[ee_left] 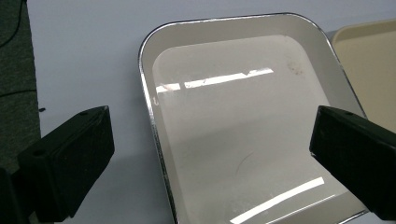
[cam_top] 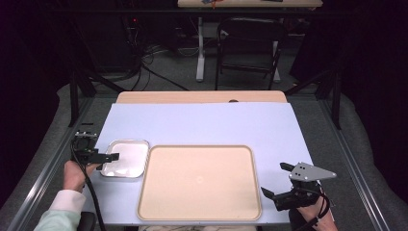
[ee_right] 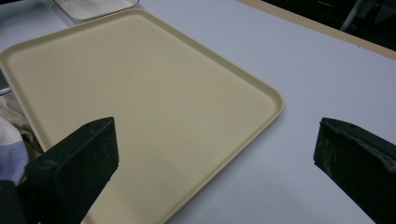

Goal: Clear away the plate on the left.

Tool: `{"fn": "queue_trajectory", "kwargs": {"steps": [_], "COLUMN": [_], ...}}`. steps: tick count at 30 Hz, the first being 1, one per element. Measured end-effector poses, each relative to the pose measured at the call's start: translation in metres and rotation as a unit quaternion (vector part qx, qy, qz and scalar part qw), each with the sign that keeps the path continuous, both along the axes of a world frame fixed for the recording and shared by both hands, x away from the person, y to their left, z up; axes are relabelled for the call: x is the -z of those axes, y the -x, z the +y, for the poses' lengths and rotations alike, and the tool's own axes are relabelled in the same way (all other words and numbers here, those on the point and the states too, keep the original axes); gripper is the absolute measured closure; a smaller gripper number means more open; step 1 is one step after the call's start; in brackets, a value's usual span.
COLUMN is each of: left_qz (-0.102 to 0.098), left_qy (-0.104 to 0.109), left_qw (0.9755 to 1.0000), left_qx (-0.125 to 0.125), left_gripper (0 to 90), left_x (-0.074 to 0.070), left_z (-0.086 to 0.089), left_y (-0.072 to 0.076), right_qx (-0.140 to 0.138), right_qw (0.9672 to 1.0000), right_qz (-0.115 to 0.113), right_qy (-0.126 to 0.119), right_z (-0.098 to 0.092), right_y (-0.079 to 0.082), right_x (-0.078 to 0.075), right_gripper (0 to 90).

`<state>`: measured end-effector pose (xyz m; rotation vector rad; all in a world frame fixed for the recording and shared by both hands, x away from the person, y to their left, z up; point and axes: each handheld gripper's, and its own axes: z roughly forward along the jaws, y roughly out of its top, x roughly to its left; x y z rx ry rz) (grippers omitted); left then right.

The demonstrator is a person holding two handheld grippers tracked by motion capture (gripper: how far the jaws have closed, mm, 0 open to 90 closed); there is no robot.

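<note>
Metal tray [cam_top: 126,158] lay at the table's [cam_top: 202,125] left, touching the beige tray's [cam_top: 199,182] left edge. I had my left gripper [cam_top: 109,161] over its left rim, jaws spread wide; my right gripper [cam_top: 276,182] hung beside the beige tray, jaws likewise apart.

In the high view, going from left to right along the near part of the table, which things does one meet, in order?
Left tongs → small white metal tray → large beige tray → right tongs.
</note>
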<state>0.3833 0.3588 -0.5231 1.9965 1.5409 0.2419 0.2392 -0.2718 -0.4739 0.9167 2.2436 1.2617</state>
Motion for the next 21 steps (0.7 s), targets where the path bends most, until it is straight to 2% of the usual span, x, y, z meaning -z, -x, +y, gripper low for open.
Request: {"fn": "queue_trajectory", "kwargs": {"steps": [3, 8, 12, 18, 21], "left_qz": [0.007, 0.015, 0.022, 0.026, 0.03], "left_qy": [-0.005, -0.015, -0.02, -0.015, -0.014], "left_qw": [1.0, 0.9998, 0.9996, 0.9995, 0.9994], "left_qx": [-0.003, -0.003, -0.005, -0.006, -0.01], "left_gripper": [0.6, 7.4, 17.6, 32.7, 36.5], "left_x": [0.002, 0.004, 0.006, 0.008, 0.011], "left_z": [0.0, 0.0, 0.001, 0.005, 0.008], "left_y": [-0.004, -0.007, -0.009, -0.01, -0.011], "right_qx": [0.0, -0.001, 0.0, 0.0, 0.0], "right_qw": [1.0, 1.0, 1.0, 1.0, 1.0], "right_qz": [0.0, 0.001, 0.002, 0.002, 0.003], "right_qy": [0.0, 0.001, 0.001, 0.002, 0.001], "right_z": [0.0, 0.0, 0.0, 0.0, 0.0], "right_y": [0.0, 0.0, 0.0, 0.0, 0.0], "right_x": [0.0, 0.0, 0.0, 0.0, 0.0], "right_gripper": [0.0, 0.0, 0.0, 0.0, 0.0]}}
